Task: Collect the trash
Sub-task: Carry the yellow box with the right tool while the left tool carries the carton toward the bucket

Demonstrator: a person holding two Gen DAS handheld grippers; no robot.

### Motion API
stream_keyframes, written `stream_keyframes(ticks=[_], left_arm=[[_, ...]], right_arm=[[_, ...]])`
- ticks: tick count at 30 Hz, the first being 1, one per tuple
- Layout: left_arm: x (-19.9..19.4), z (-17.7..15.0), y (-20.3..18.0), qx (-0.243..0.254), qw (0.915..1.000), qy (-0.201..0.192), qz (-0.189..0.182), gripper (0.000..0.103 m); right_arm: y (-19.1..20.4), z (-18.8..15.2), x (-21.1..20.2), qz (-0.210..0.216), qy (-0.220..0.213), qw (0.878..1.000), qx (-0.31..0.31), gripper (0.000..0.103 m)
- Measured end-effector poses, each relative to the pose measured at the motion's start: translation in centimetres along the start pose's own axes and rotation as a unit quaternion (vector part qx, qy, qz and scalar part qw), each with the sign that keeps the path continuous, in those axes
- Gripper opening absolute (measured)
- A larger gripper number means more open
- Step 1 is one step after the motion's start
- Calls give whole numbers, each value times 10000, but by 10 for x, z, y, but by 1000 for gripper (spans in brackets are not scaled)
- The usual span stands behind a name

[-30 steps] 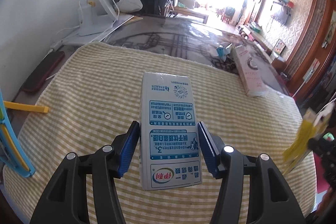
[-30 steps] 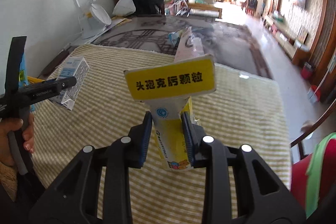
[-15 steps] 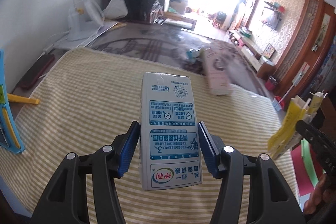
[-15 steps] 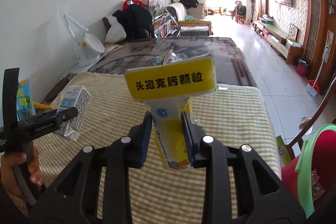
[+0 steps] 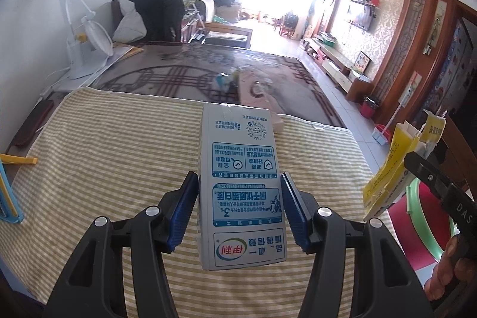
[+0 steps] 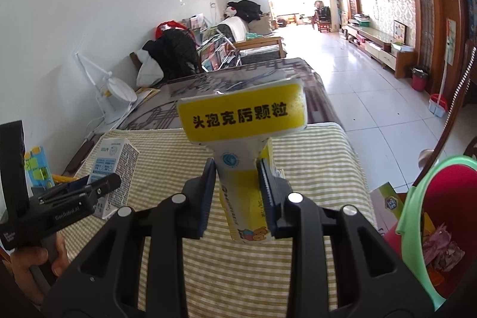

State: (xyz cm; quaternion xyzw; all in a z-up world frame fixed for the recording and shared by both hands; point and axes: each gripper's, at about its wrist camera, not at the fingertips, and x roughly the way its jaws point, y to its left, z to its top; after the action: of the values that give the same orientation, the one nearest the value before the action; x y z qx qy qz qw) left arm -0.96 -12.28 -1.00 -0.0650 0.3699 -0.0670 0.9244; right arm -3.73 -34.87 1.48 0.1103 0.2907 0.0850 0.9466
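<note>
My left gripper (image 5: 240,209) is shut on a blue and white milk carton (image 5: 241,187) and holds it above the striped tablecloth (image 5: 119,145). The carton also shows in the right wrist view (image 6: 114,169) at the left. My right gripper (image 6: 237,195) is shut on a yellow and white medicine box (image 6: 243,139), held above the cloth. That box shows in the left wrist view (image 5: 396,169) at the right. A red trash bin with a green rim (image 6: 441,228) stands at the table's right edge and holds some scraps; it also shows in the left wrist view (image 5: 417,228).
A pink box (image 5: 262,97) lies at the cloth's far edge. A white desk fan (image 5: 86,46) stands at the back left. Blue and yellow toy parts (image 5: 9,192) lie at the left edge. A small box (image 6: 390,204) sits beside the bin.
Both grippers have swung to the right toward the bin, each still holding its item. The red bin has come further into both views.
</note>
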Motion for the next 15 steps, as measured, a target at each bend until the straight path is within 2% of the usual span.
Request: stream_keyframes(ticks=[9, 12, 15], left_arm=[[1, -6, -31, 96, 9995, 97, -282, 54], [0, -7, -38, 143, 9993, 107, -338, 54], [-3, -9, -49, 228, 9990, 74, -387, 54]], right_arm=[[-20, 4, -22, -494, -375, 9981, -24, 29], [-35, 7, -33, -818, -525, 9953, 14, 29], [-64, 7, -49, -1337, -691, 9884, 211, 29]])
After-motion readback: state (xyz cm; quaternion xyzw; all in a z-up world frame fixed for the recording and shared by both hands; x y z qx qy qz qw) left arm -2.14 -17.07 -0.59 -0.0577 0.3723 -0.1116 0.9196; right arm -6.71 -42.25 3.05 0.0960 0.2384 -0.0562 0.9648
